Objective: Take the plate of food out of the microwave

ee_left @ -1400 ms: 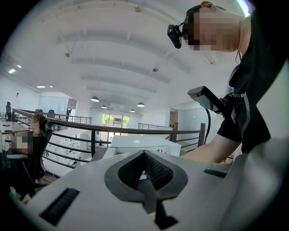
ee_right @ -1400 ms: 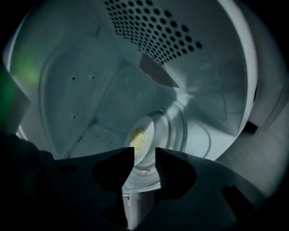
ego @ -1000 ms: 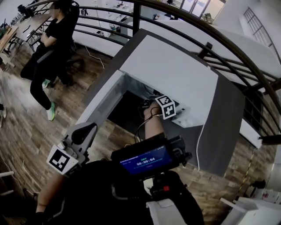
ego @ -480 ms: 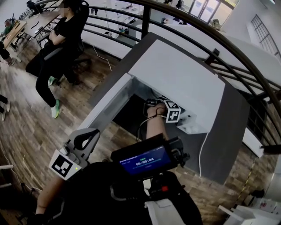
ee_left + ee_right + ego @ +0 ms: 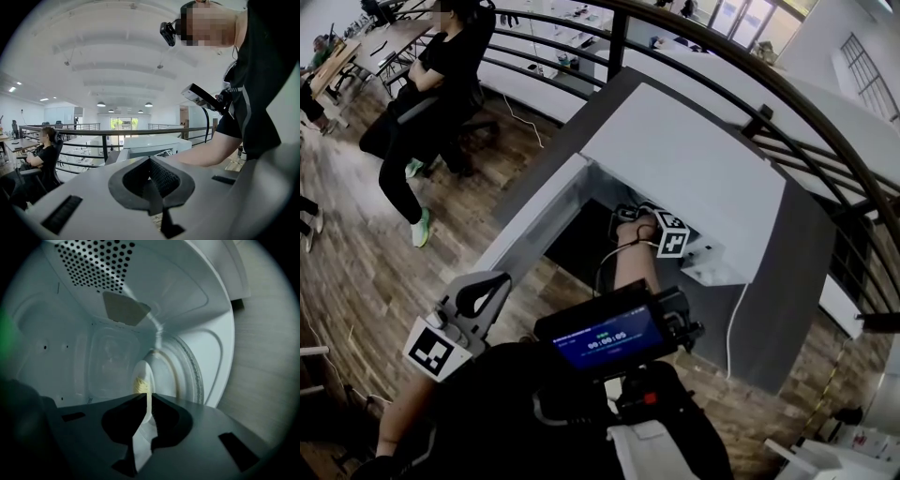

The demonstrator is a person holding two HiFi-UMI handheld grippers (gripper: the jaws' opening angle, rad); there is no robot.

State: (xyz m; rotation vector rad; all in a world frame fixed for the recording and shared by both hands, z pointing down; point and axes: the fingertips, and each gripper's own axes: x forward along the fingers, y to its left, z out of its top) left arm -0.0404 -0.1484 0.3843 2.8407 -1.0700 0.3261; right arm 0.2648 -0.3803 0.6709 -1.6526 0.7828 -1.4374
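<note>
Grey table [image 5: 795, 274] on a wood floor [image 5: 356, 281], carrying a white microwave [image 5: 694, 159].
The microwave sits directly on the tabletop with its door open and its dark cavity facing the person. A white cable [image 5: 732, 314] trails over the bare grey surface just to the right of it.

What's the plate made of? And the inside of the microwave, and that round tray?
The plate looks like ceramic, maybe plastic: smooth, plain white. The microwave walls look like painted metal: matte white, with pressed ridges and punched holes. The tray is probably glass: it looks see-through, with a ribbed rim.
</note>
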